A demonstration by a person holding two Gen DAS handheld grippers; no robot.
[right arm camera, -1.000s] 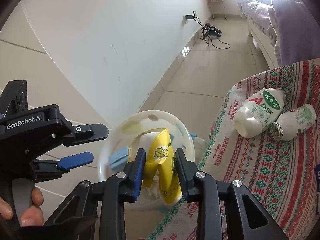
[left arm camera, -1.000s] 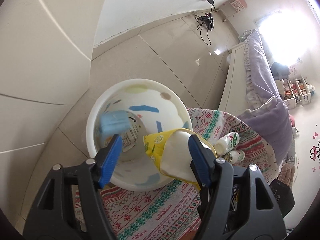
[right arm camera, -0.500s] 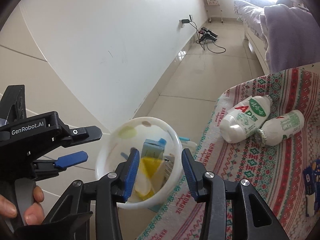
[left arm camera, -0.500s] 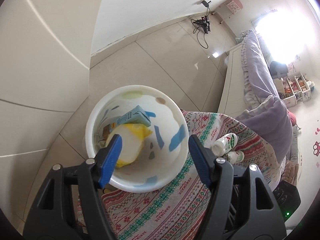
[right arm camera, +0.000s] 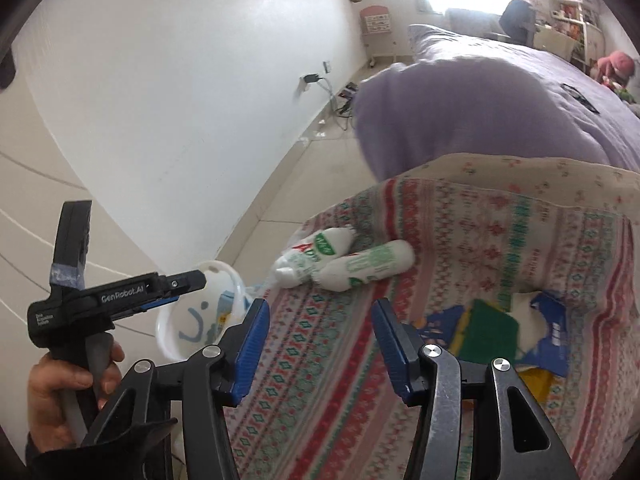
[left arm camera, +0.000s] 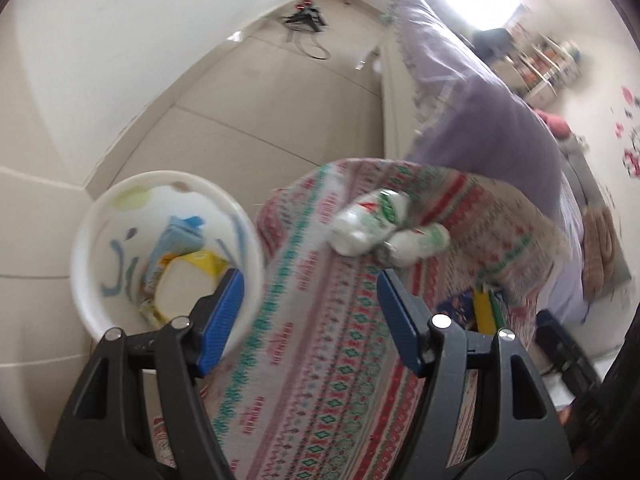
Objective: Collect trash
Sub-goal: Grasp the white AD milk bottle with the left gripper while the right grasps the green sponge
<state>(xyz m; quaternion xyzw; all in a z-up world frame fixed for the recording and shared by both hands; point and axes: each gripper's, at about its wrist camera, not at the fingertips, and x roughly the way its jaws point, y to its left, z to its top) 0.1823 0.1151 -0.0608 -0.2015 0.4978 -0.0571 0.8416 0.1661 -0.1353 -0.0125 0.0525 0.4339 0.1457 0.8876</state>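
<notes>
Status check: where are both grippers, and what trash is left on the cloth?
Left gripper and right gripper open, empty. Yellow packet in white bin. Two white bottles lie touching on patterned cloth. Nothing blocking them.

Two bottles (right arm camera: pixel 308 258) (right arm camera: pixel 370 266), one bin (left arm camera: pixel 100 208), two cartons (left arm camera: pixel 178 236) (left arm camera: pixel 188 280).

Woven cloth (right arm camera: pixel 500 240) with red-green pattern, matt, lower centre. Two bottles (right arm camera: pixel 348 262) smooth white plastic, printed labels, mid-frame. Bin (left arm camera: pixel 120 204) glossy white plastic, lower left. Yellow pouch (left arm camera: pixel 188 280) inside, shiny film. Floor tiles (left arm camera: pixel 256 112) glossy beige. Purple bedding (right arm camera: pixel 480 112) soft matt fabric, upper right. Gripper pads (right arm camera: pixel 252 348) ribbed blue rubber; black matt plastic frames, metal rivets.
</notes>
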